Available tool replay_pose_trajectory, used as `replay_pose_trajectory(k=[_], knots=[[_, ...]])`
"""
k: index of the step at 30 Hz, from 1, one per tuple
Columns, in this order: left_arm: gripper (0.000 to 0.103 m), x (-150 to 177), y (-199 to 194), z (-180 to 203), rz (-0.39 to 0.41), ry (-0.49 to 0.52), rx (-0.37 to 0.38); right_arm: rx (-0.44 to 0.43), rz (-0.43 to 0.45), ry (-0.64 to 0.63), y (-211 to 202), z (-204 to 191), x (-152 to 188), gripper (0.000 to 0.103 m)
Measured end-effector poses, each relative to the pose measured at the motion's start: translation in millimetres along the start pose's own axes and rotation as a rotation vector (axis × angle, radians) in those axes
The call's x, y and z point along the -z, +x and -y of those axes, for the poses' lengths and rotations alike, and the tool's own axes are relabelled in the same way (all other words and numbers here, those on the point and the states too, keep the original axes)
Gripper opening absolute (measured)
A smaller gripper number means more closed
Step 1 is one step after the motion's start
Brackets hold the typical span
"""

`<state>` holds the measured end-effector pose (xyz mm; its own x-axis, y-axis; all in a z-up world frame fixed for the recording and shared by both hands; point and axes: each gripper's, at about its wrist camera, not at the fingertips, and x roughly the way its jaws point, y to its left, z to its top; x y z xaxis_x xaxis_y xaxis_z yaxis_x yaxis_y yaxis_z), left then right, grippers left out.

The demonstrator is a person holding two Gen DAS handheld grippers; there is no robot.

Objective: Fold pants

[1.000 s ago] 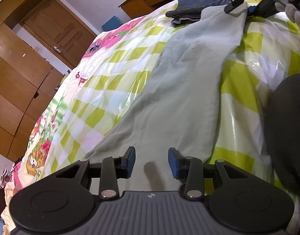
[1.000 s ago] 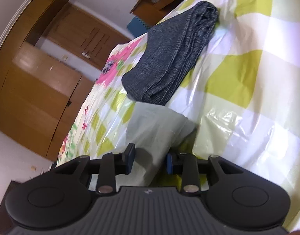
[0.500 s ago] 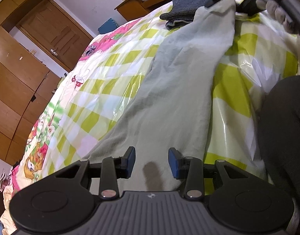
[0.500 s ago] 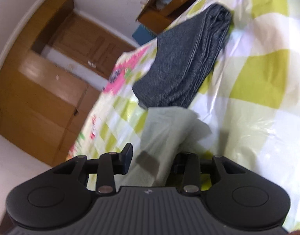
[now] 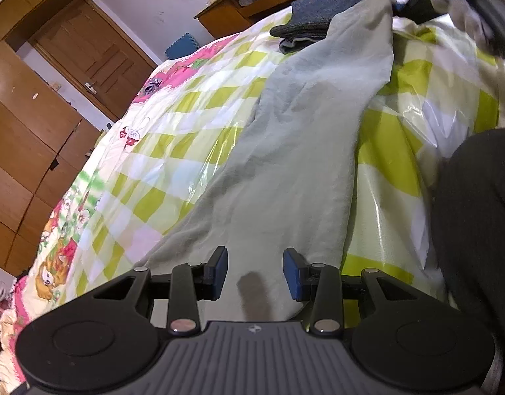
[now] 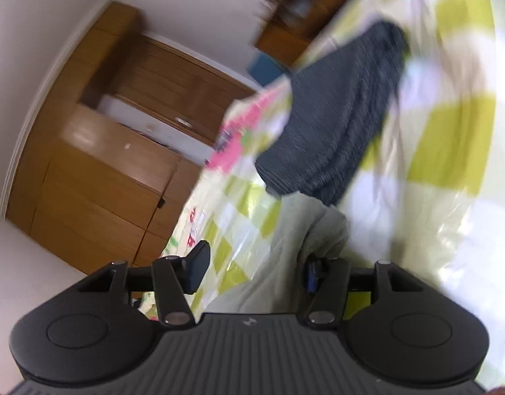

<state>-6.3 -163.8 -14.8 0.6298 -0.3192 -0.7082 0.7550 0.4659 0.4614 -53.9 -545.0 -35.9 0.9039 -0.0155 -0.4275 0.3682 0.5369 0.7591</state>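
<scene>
Pale grey-green pants [image 5: 305,171] lie lengthwise on the green-and-white checked bed cover [image 5: 186,125]. My left gripper [image 5: 255,273] hovers over their near end, jaws apart, the cloth flat beneath the blue pads. At the far end a gloved hand [image 5: 473,16] holds the other gripper by the raised tip of the pants. In the blurred right wrist view, my right gripper [image 6: 255,270] is opening. The bunched pants end [image 6: 305,230] sits between its jaws and leans on the right finger [image 6: 313,276] only.
A folded dark grey garment [image 5: 305,23] [image 6: 334,125] lies just beyond the pants' far end. A person's dark-clad leg [image 5: 476,230] rests on the bed at the right. Wooden wardrobes [image 5: 32,131], a door and a cluttered wooden desk [image 5: 269,3] stand past the bed.
The right gripper's jaws have spread and no longer pinch the pants' end; its view has tipped up and blurred. The left gripper has stayed put.
</scene>
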Motion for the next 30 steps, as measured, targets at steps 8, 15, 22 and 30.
replay_pose_trajectory(k=[8,15,22,30], knots=[[0.051,-9.1,-1.4,-4.0,0.043,-0.002,-0.006,-0.089,-0.068,0.202,24.2,-5.3,-18.5,0.005],[0.053,-22.9,21.3,3.6,0.081,-0.019,0.018,0.042,-0.013,-0.002,4.1,-37.8,-37.0,0.005],[0.053,-9.3,15.8,-3.6,0.092,-0.039,0.022,0.28,-0.076,-0.035,-6.8,-11.7,-23.3,0.014],[0.053,7.0,21.4,-53.4,0.114,-0.074,-0.006,0.27,-0.188,-0.645,-3.2,-116.5,-9.0,0.029]])
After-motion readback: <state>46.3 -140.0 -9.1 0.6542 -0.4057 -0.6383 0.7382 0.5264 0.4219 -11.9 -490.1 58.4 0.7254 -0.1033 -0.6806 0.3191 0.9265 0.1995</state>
